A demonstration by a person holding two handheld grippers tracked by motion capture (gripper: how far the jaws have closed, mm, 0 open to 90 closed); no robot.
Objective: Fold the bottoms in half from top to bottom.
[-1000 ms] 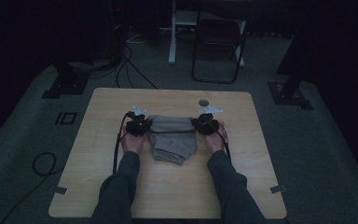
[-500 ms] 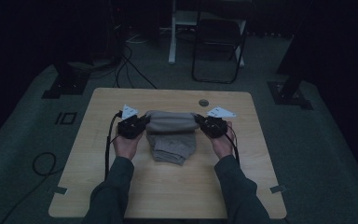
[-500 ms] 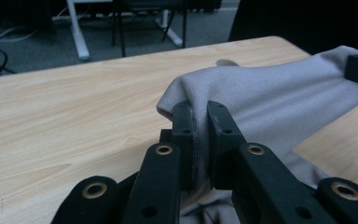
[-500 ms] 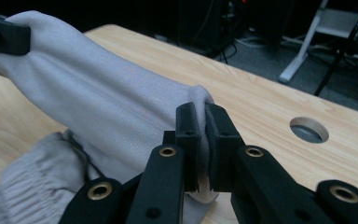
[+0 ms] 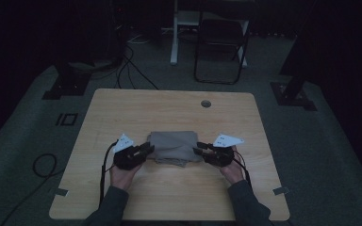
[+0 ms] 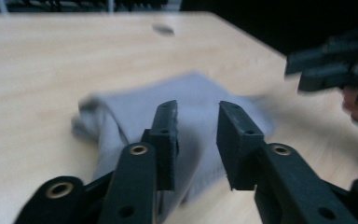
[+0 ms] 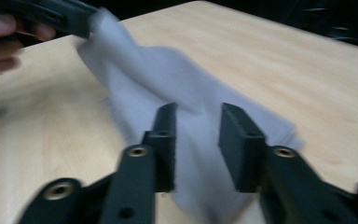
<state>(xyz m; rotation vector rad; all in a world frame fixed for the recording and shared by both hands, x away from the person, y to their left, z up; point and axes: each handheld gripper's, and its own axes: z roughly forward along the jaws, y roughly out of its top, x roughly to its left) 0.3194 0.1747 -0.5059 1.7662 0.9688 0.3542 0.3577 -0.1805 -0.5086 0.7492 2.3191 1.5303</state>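
On a pale wooden table in a dark room, we see our left gripper and right gripper low in the frame's centre, jaws spread and empty. Between them lies a folded grey cloth, its side edges just beside the jaw tips. Beyond, at the upper centre, stands a black chair.

Two black grippers are seen, the left gripper and the right gripper, each topped by a pale grey three-cornered plate marked with small dark dots. A black cable is trailed from the left one. The jaws are flat, matte black blocks on black linkage arms fitted with brass-coloured rivets. Dark grey-green sleeves are worn on both forearms.
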